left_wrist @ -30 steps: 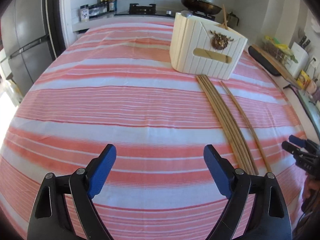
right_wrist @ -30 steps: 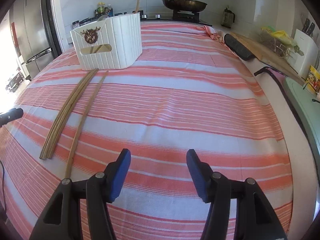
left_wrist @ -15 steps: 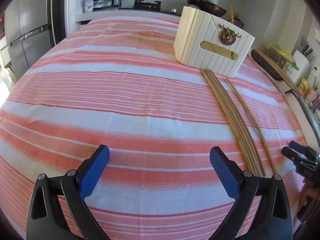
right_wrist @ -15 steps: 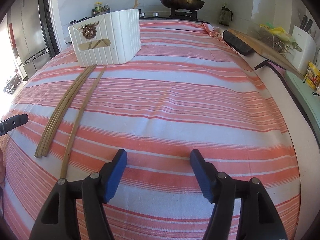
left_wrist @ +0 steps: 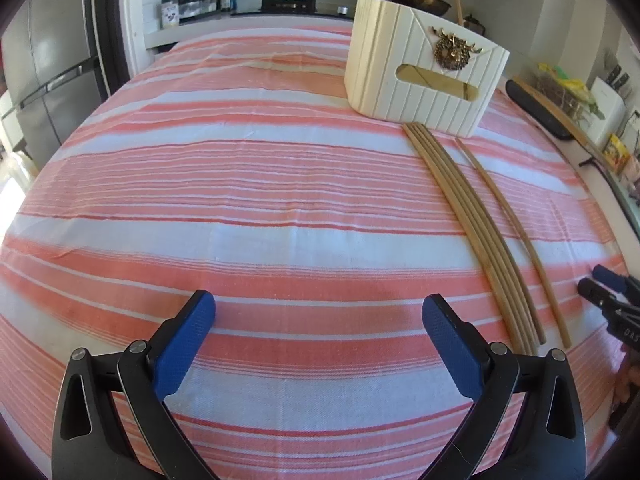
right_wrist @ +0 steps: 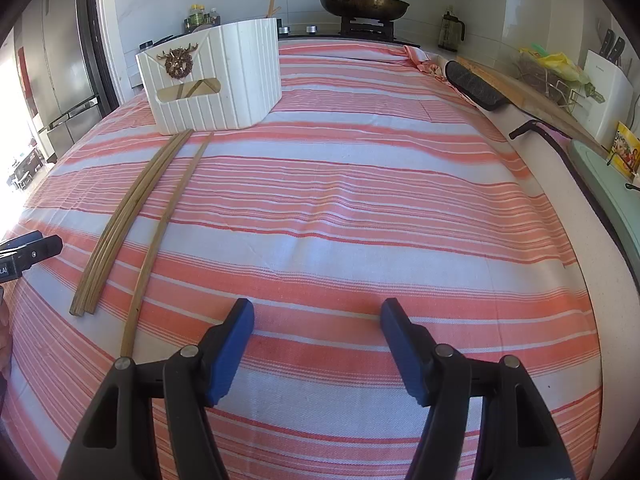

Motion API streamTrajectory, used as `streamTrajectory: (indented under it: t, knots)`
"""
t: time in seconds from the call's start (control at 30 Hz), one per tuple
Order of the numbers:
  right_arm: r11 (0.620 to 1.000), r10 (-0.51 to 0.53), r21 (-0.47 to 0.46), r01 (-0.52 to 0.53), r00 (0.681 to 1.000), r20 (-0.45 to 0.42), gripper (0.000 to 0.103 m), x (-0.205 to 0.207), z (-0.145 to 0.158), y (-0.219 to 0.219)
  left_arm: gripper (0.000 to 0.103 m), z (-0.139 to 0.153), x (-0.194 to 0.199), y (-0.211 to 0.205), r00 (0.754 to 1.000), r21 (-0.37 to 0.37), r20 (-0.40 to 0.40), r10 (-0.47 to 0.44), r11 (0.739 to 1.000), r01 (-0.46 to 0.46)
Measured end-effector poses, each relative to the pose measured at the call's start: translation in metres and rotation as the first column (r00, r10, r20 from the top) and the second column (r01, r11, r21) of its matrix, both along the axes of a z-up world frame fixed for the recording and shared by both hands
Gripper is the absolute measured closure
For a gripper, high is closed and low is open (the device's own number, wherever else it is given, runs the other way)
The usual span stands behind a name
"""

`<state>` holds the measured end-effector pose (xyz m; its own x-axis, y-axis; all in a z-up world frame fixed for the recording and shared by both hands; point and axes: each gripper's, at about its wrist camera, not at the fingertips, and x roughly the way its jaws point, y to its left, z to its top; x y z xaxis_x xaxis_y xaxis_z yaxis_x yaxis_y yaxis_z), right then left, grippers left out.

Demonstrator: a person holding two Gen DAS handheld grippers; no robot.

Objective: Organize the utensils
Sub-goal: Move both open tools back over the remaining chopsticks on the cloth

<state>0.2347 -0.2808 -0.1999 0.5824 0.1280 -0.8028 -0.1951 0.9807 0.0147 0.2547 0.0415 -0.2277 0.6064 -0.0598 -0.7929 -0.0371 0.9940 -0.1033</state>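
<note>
The only lettering legible is white capitals "DAS", cut off at the frame edge, on the black body of the right gripper (left_wrist: 612,296); print on the yellow packet (right_wrist: 624,148) is too small to read.

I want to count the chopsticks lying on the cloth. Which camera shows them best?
The left wrist view: the chopsticks run nearly whole, four in a tight bundle and one apart. In the right wrist view the chopsticks sit at the left, the bundle overlaps so it is harder to count, and the single one's near end meets the gripper.

A home kitchen; a lidded pan (right_wrist: 362,4) on the stove, a fridge (left_wrist: 48,72), a knife block (right_wrist: 608,92).
</note>
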Motion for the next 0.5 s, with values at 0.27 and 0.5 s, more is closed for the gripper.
streamTrajectory:
  t: [0.27, 0.5]
  knots:
    - [1.0, 0.0, 0.0, 0.0, 1.0, 0.0, 0.036, 0.0002, 0.0, 0.0, 0.001, 0.0, 0.0005, -0.0005, 1.0, 0.01, -0.003, 0.0, 1.0, 0.0]
    - [1.0, 0.0, 0.0, 0.0, 1.0, 0.0, 0.036, 0.0003, -0.0001, 0.0, 0.001, -0.0008, 0.0012, -0.0029, 1.0, 0.041, -0.014, -0.003, 0.999, 0.004]
